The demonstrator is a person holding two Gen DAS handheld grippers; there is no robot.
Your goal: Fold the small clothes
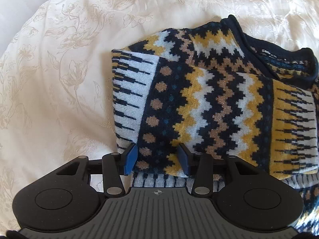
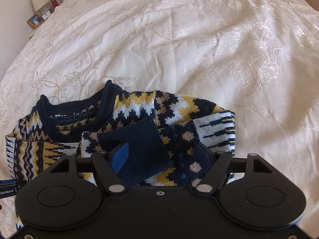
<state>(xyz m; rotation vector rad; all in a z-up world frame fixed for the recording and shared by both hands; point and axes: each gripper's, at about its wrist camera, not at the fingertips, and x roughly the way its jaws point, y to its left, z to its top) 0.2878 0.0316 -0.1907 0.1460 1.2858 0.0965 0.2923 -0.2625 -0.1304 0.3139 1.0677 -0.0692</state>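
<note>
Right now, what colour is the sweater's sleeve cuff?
Plain dark navy ribbed knit on the cuff, unlike the patterned sweater; clearest in the right wrist view.

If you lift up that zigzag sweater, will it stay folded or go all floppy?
Probably floppy: the sweater is soft knit, already sagging over the bedspread, so the folded sleeves would likely fall open. It looks thick, so maybe a bit heavy for its size. The fuzzy knit shouldn't slip from the open right gripper.

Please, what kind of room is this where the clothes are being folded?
Most likely a bedroom. The patterned sweater lies on a cream embroidered bedspread, and beside the bed a small table carries a lamp, a small clock and a framed picture.
</note>
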